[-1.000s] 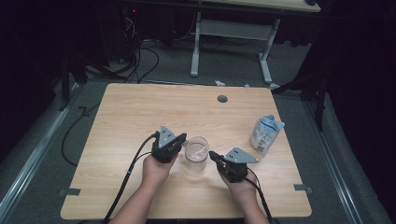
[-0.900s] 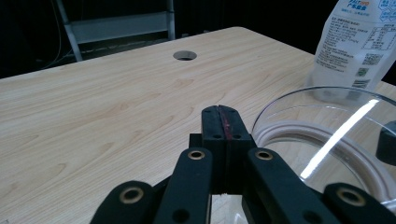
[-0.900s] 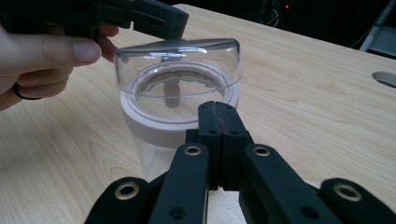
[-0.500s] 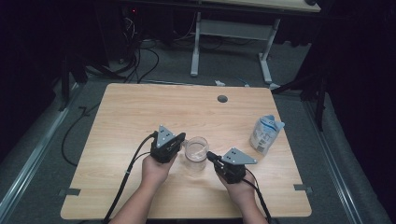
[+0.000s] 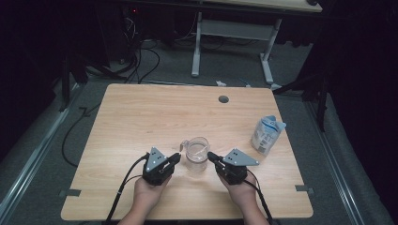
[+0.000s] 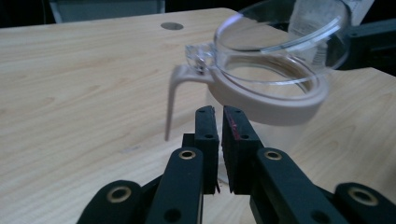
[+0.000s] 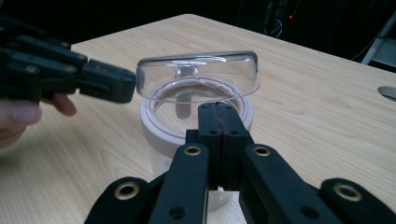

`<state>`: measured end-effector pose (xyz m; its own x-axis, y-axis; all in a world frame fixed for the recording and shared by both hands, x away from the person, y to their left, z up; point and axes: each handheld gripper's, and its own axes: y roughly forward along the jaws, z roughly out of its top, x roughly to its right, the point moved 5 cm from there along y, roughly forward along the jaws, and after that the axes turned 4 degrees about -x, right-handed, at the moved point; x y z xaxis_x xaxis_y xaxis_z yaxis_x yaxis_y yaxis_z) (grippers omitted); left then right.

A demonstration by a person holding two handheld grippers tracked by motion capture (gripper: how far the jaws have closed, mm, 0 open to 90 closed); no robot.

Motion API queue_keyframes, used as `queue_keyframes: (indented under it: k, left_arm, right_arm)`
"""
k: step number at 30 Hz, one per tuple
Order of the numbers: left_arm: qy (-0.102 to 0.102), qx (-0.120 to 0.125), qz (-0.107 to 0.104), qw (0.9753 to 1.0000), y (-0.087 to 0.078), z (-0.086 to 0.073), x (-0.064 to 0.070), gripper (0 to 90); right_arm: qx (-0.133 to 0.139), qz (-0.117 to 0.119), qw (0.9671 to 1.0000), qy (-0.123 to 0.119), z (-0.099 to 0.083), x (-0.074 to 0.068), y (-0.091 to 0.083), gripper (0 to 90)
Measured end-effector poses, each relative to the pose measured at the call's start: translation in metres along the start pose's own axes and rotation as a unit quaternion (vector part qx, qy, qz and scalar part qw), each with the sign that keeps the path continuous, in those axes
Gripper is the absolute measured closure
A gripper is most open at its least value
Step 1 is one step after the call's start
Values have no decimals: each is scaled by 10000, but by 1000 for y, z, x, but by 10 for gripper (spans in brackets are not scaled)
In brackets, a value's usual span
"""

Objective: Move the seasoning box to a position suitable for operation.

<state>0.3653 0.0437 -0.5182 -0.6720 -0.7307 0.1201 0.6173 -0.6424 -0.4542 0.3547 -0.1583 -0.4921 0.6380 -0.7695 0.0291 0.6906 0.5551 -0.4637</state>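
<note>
Your left hand-held gripper point(image 5: 174, 158) and right hand-held gripper point(image 5: 212, 157), both closed, empty, flank clear flip-lid container point(image 5: 196, 153), lid raised.

Light wooden table point(image 5: 141, 122) fills centre of frame, round cable hole point(image 5: 223, 99) near its far edge, right of middle. Grey carpet floor point(image 5: 42, 140) all around, tape marks at lower left and lower right. White metal desk frame point(image 5: 232, 33) at upper centre. Black cables point(image 5: 141, 61) coil on floor at upper left. Room dark at edges; small red light point(image 5: 136, 10) near top.
</note>
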Motion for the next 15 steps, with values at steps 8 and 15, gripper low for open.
queue_keyframes:
  k: [8,15]
  left_arm:
    - [120,62,-239,9996,3,6,18,883]
    - [137,130,-333,9993,3,11,26,885]
  right_arm:
    - [33,-17,10000,-27,1,0,-1,900]
    - [60,13,10000,-22,1,0,-2,900]
